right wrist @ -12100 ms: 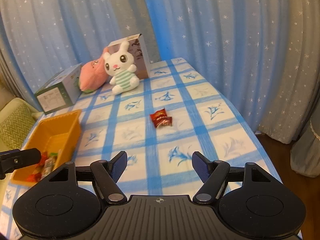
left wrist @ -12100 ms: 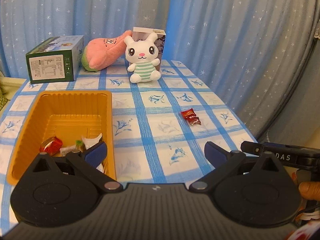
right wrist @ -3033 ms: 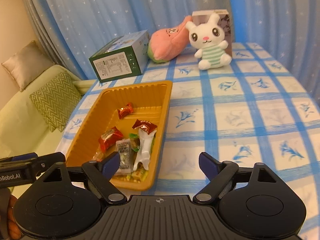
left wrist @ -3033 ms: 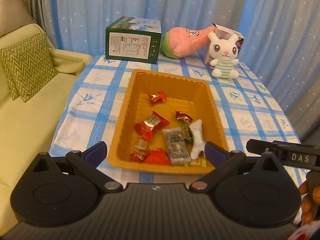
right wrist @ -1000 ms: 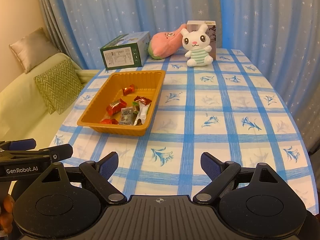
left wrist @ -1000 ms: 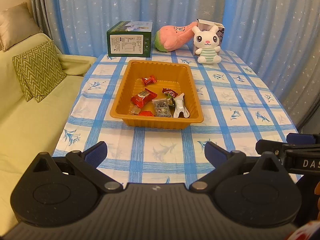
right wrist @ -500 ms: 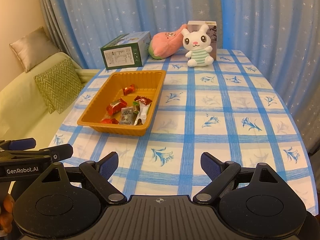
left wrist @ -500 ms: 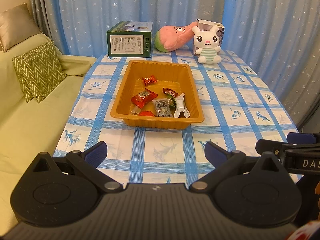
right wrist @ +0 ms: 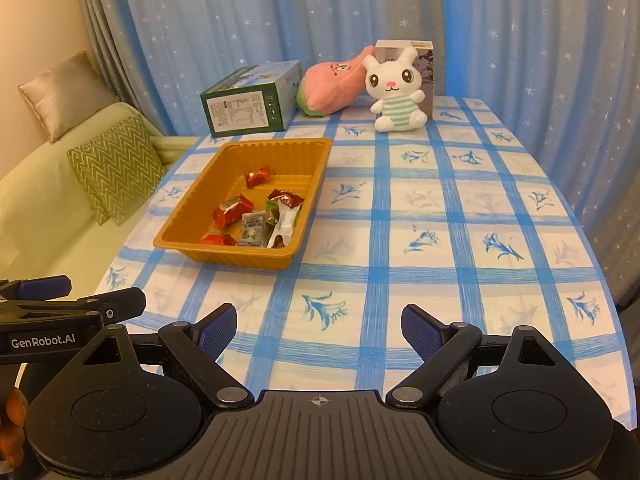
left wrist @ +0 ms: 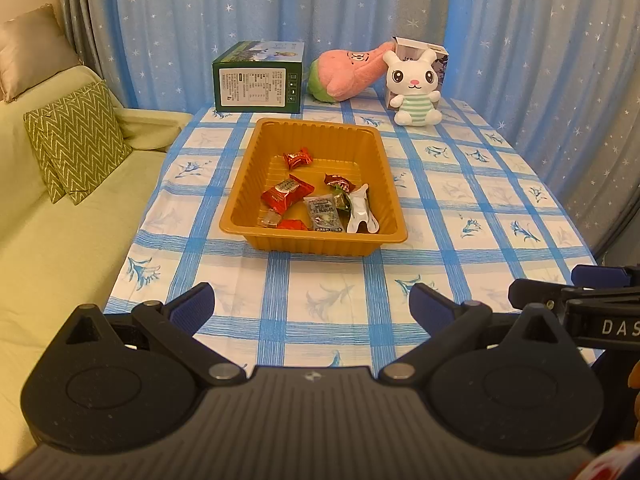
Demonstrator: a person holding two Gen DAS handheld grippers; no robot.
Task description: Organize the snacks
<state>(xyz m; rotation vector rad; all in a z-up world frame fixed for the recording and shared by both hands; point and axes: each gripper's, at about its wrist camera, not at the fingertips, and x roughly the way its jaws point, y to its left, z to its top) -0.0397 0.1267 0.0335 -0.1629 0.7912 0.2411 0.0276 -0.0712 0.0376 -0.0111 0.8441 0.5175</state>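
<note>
An orange tray [left wrist: 244, 184] [right wrist: 188, 200] sits on the blue-checked tablecloth and holds several wrapped snacks: red wrappers [left wrist: 286, 196] [right wrist: 231, 209], a grey packet [left wrist: 323, 213] [right wrist: 253, 227] and a white wrapper [left wrist: 360, 210] [right wrist: 283, 222]. My left gripper [left wrist: 312, 306] hangs open over the near table edge, well short of the tray, nothing between its fingers. My right gripper [right wrist: 318, 330] is open too, empty, to the right of the tray and back from it. Each gripper shows at the edge of the other's view.
At the far end stand a green box [left wrist: 258, 78] [right wrist: 250, 98], a pink plush [left wrist: 348, 76] [right wrist: 332, 84], a white rabbit toy [left wrist: 416, 90] [right wrist: 396, 94] and a small carton [right wrist: 424, 64]. A sofa with a zigzag cushion [left wrist: 76, 140] [right wrist: 116, 166] lies left; curtains hang behind.
</note>
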